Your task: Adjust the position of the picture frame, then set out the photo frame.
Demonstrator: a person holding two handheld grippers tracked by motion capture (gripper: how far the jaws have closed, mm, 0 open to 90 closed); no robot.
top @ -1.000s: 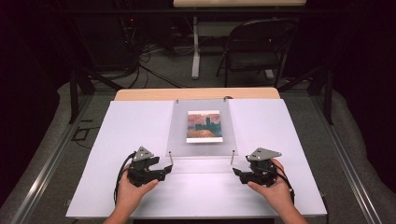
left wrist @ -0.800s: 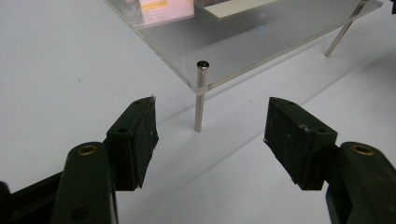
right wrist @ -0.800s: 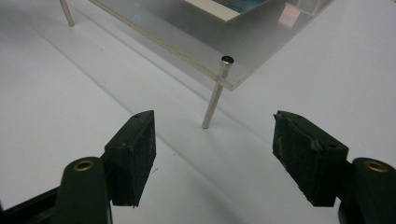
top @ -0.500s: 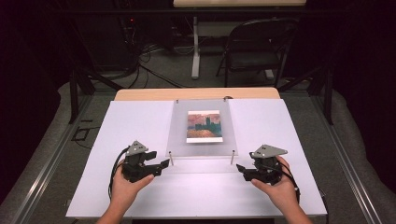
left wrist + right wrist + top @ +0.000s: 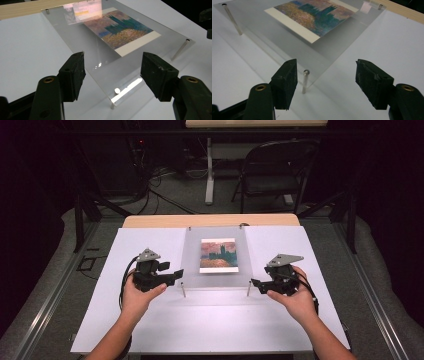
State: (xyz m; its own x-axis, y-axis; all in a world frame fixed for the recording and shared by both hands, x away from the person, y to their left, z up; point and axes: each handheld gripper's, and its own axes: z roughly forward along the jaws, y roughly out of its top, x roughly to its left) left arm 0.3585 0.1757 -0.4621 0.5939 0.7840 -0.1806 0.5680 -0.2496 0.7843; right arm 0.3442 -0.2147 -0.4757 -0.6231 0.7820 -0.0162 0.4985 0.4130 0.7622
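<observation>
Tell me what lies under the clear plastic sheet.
Under the clear sheet, raised on thin metal posts, a painted picture card lies on the white table, seen plainly through the plastic. Whatever is beneath the card is covered.

We see the clear panel raised on corner posts mid-table, the picture card on it, our left gripper to its left, right gripper opposite.
</observation>
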